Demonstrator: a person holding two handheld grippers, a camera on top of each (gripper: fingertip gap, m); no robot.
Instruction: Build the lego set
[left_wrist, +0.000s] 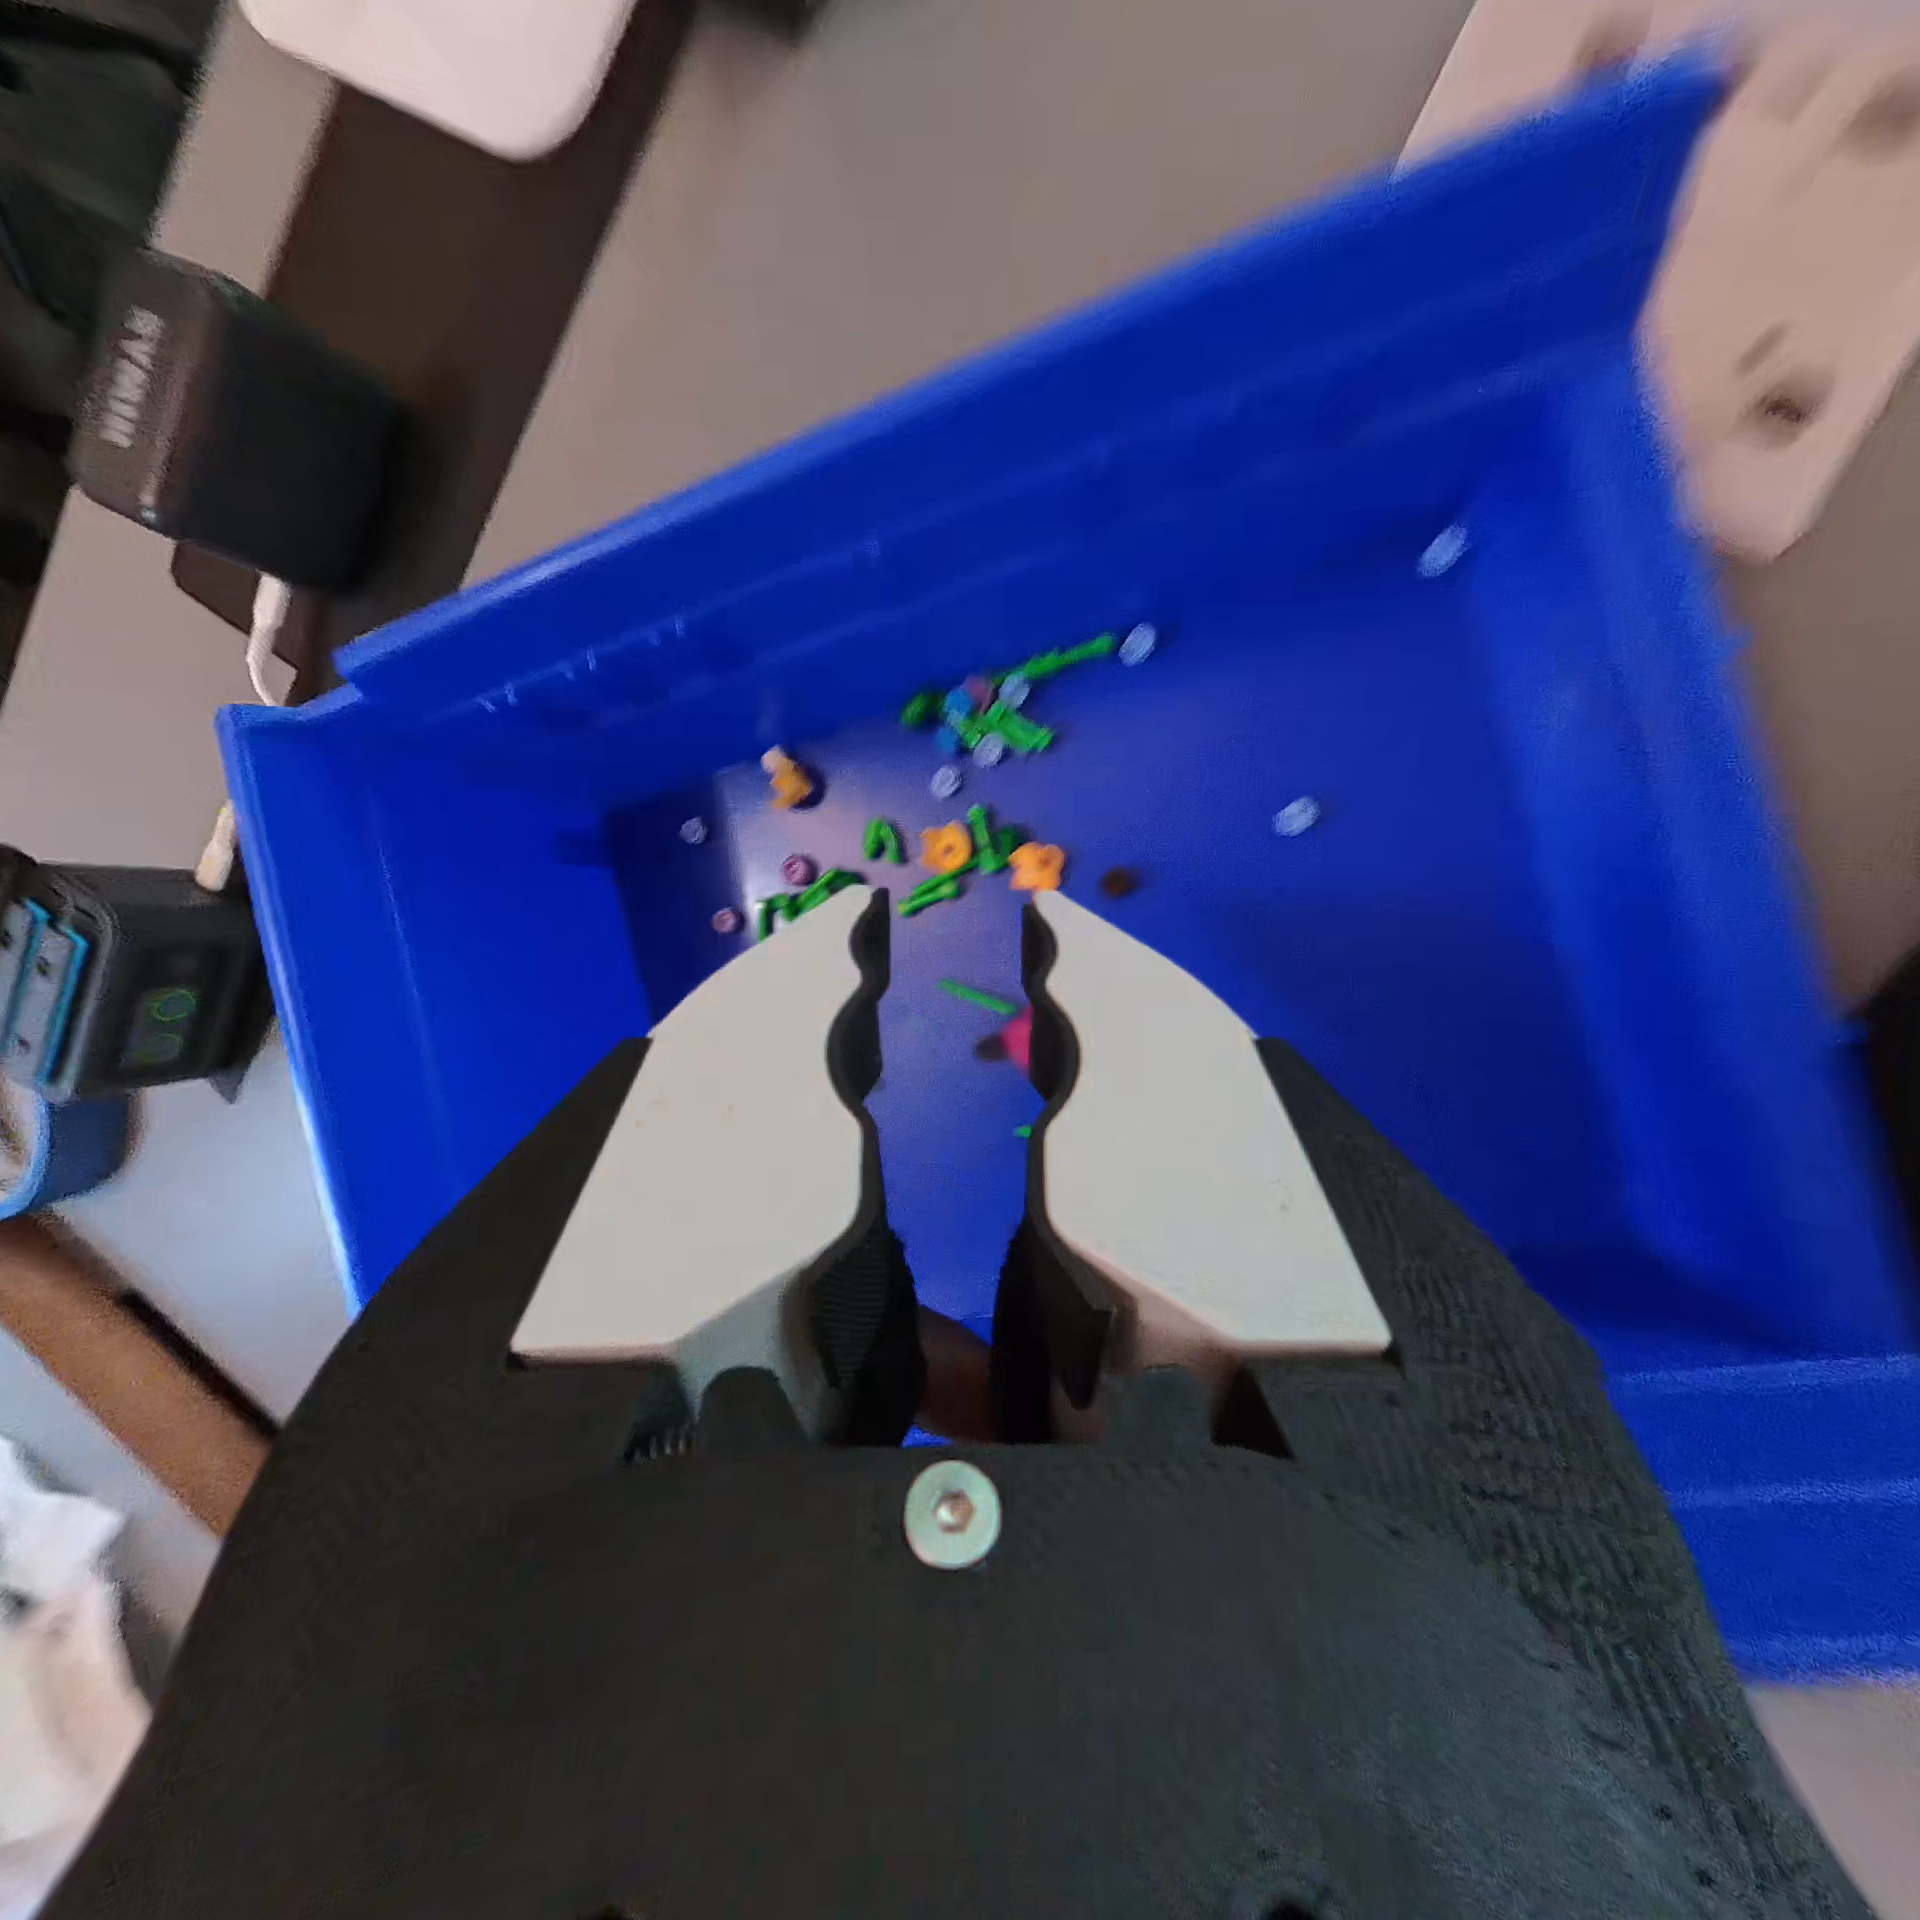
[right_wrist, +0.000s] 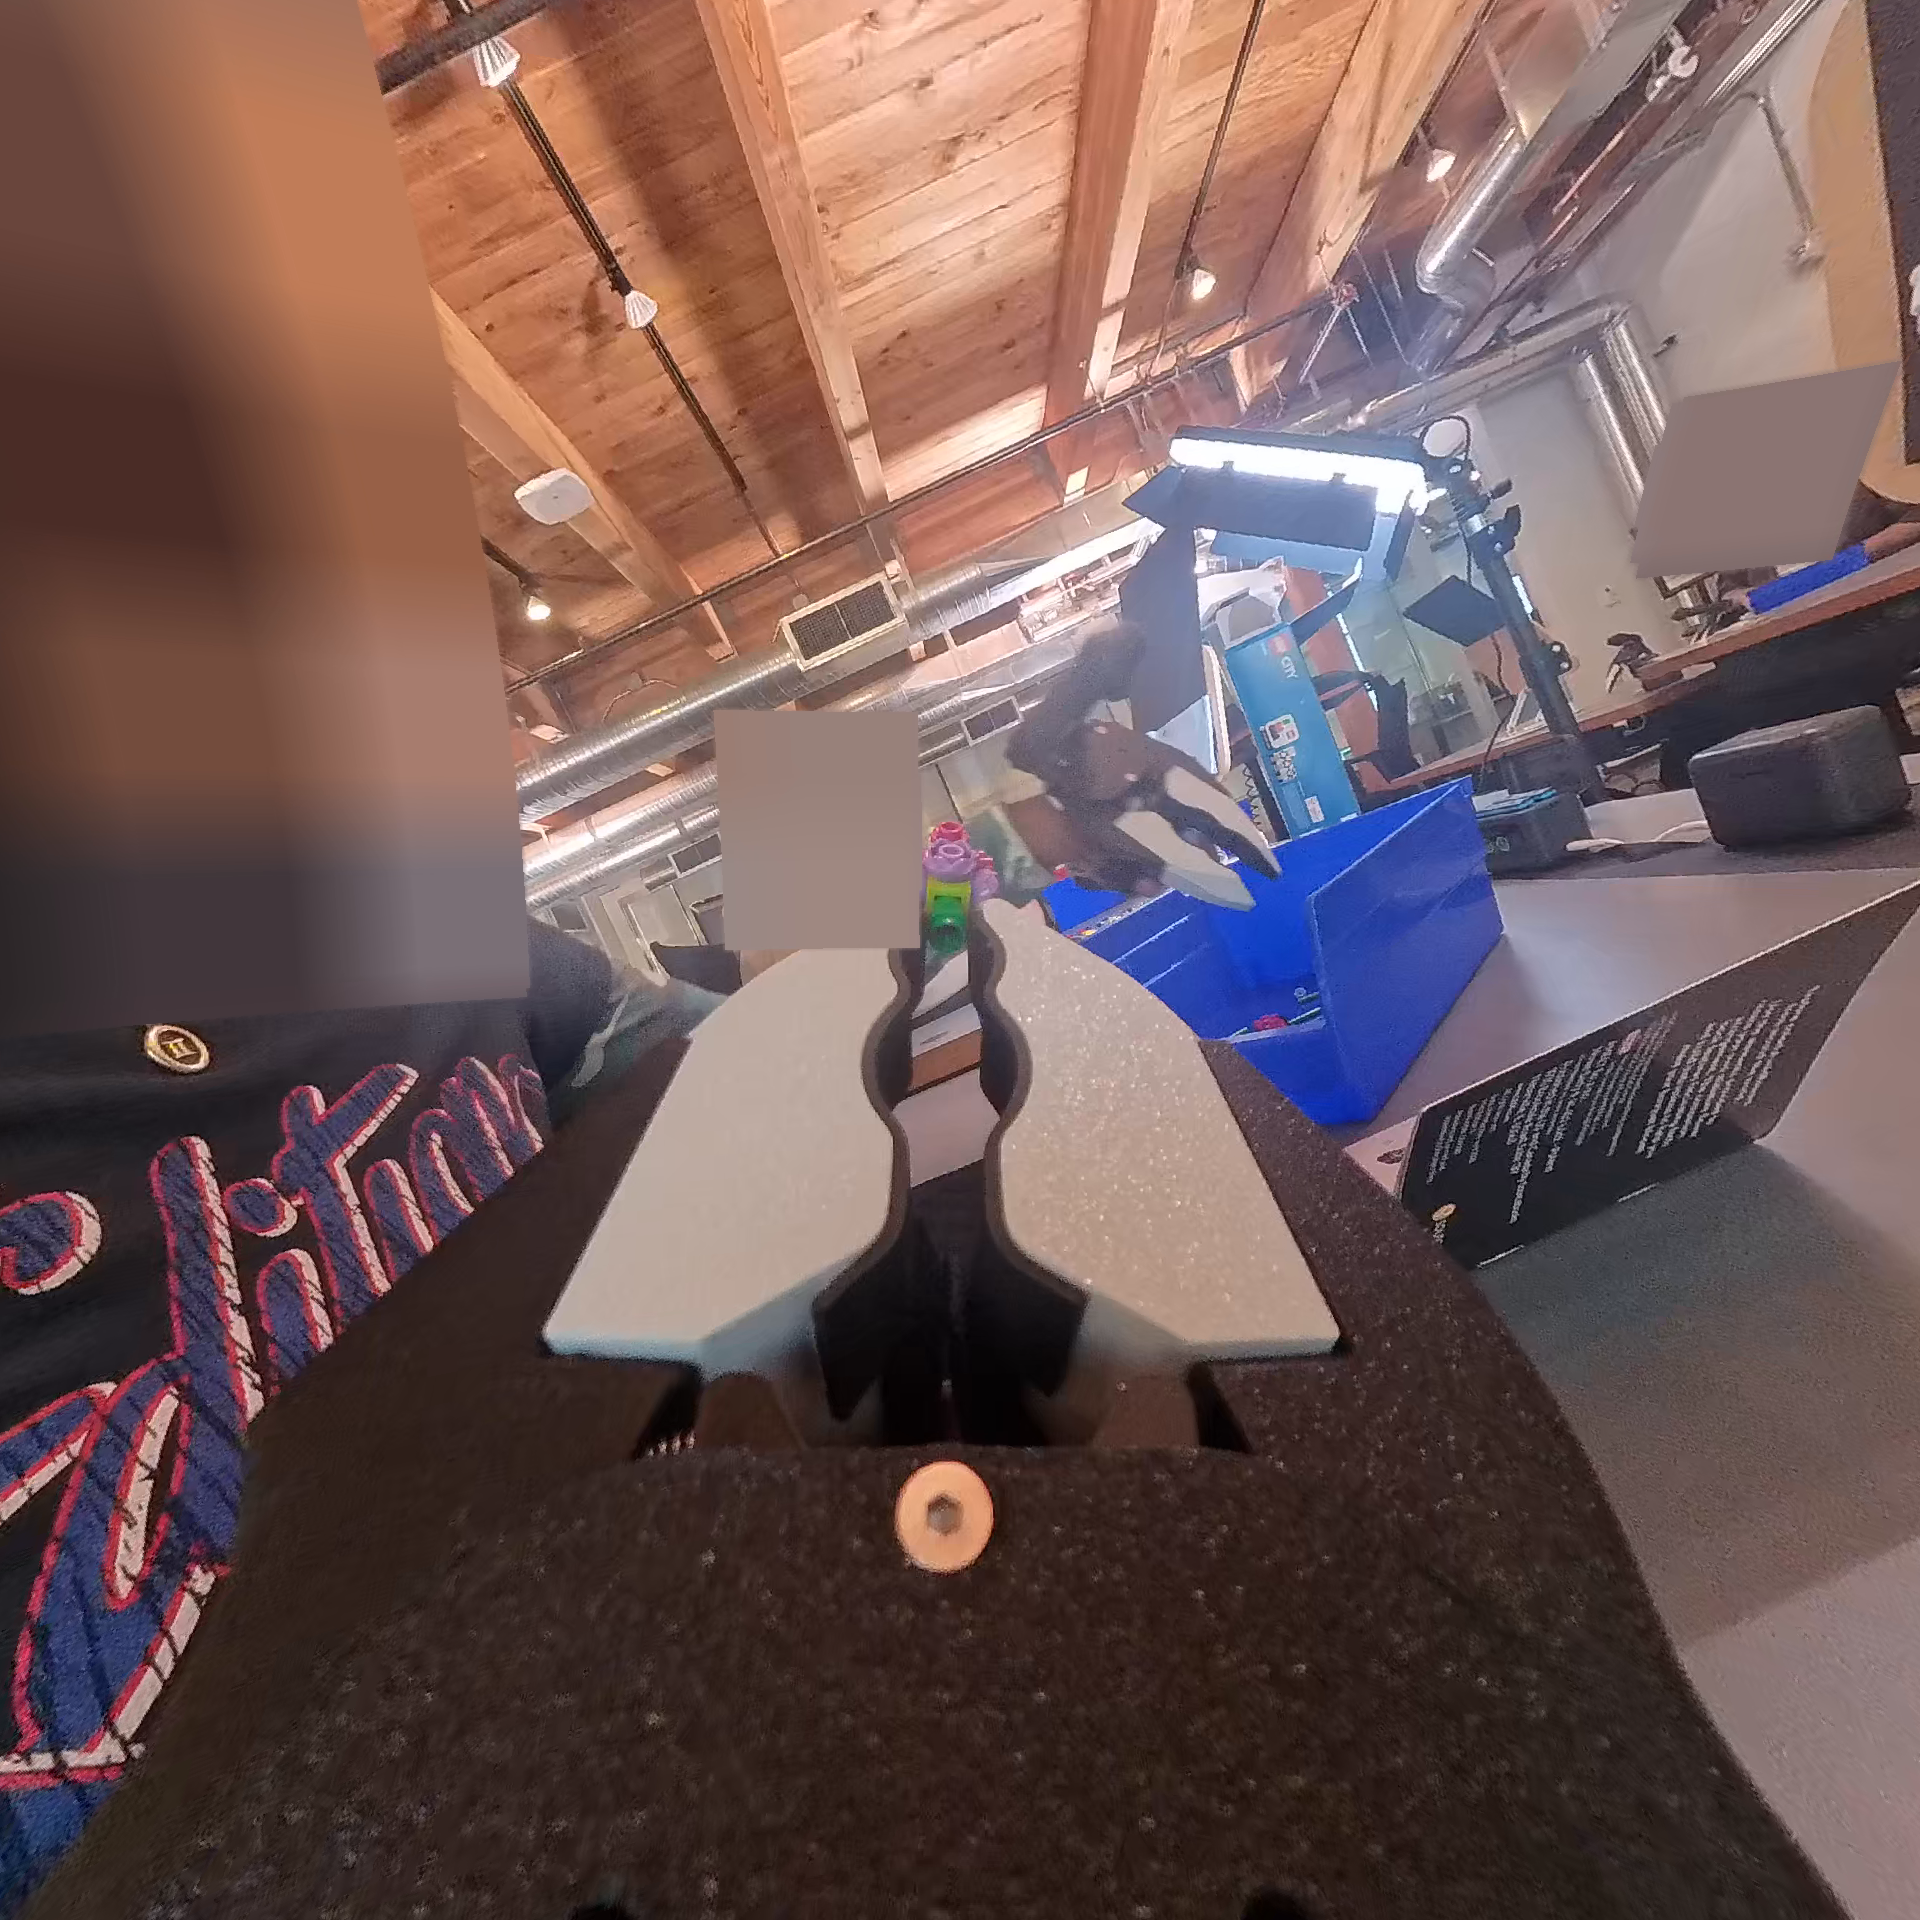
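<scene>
Blue bin (left_wrist: 1351, 499) holds loose lego pieces (left_wrist: 940, 847); left gripper (left_wrist: 954, 906) parted above them. Right gripper (right_wrist: 945, 935) clamps flower build (right_wrist: 948, 878).

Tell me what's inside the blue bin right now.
The blue bin holds loose small pieces scattered on its floor: green, orange, pink and pale round ones, too blurred to identify. The left gripper, jaws open, covers part of the near floor.
</scene>
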